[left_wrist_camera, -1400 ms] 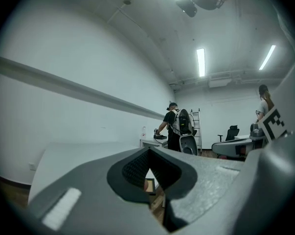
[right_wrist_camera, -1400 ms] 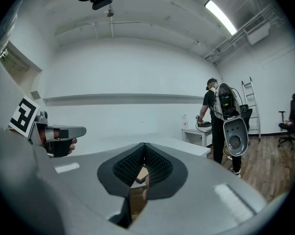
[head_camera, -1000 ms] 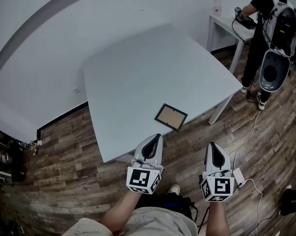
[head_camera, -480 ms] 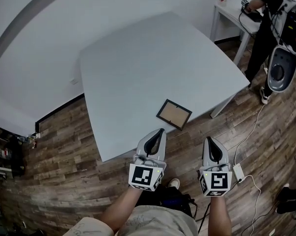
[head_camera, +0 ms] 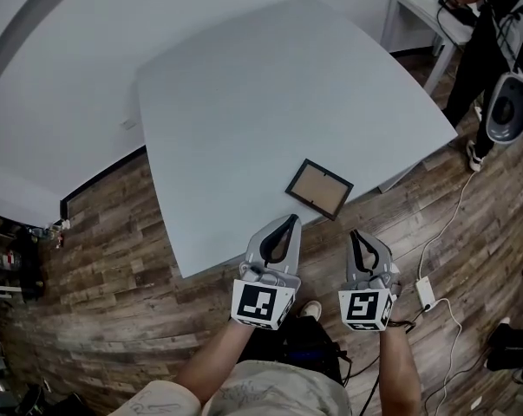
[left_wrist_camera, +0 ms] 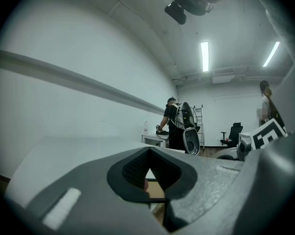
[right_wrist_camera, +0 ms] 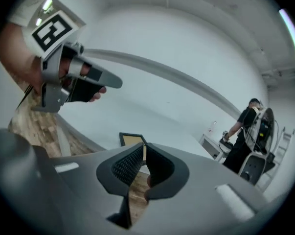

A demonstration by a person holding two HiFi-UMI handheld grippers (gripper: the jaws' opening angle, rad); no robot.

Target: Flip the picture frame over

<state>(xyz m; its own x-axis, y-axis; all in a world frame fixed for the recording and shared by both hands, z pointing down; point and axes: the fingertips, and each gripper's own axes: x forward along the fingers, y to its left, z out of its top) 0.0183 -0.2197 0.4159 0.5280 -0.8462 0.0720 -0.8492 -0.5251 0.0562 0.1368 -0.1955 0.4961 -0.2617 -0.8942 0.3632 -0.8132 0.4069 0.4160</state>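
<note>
Head view, left gripper (head_camera: 290, 221) and right gripper (head_camera: 356, 236) nearer picture frame (head_camera: 318, 189) than before, both jaws closed, empty

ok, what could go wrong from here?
1. The picture frame lies flat close to the near edge of the table; a push while prying could slide it off onto the wood floor.
2. The left claw and right claw look closed and short of the frame; unopened, they would shove it rather than grip.
</note>
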